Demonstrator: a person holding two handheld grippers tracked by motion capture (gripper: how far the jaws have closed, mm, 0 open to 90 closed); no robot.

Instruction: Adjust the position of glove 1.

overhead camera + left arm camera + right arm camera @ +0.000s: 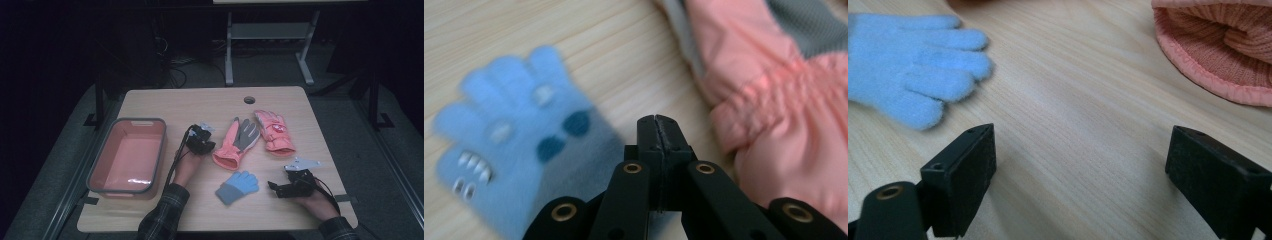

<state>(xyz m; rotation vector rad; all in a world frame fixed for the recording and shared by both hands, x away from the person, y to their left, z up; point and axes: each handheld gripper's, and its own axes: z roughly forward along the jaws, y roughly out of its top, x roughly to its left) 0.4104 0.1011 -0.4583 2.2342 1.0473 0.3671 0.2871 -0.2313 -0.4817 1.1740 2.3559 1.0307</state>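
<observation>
A small blue knit glove (237, 186) lies flat near the table's front, between my two grippers. A pink glove with a grey palm (235, 142) and a second pink glove with a white logo (274, 131) lie side by side behind it. My left gripper (210, 146) hovers left of the pink-and-grey glove's cuff, jaws shut on nothing (658, 124), with the blue glove (519, 140) and the pink cuff (774, 115) below it. My right gripper (274, 188) rests low, right of the blue glove, and stands open (1083, 150) over bare wood. The blue glove's fingers (923, 70) point toward it.
A pink bin with a grey rim (162, 150) stands empty at the table's left. A round cable hole (249, 99) sits near the far edge. A ribbed pink cuff (1218, 50) lies ahead and right of the right gripper. A desk frame (229, 50) stands beyond the table.
</observation>
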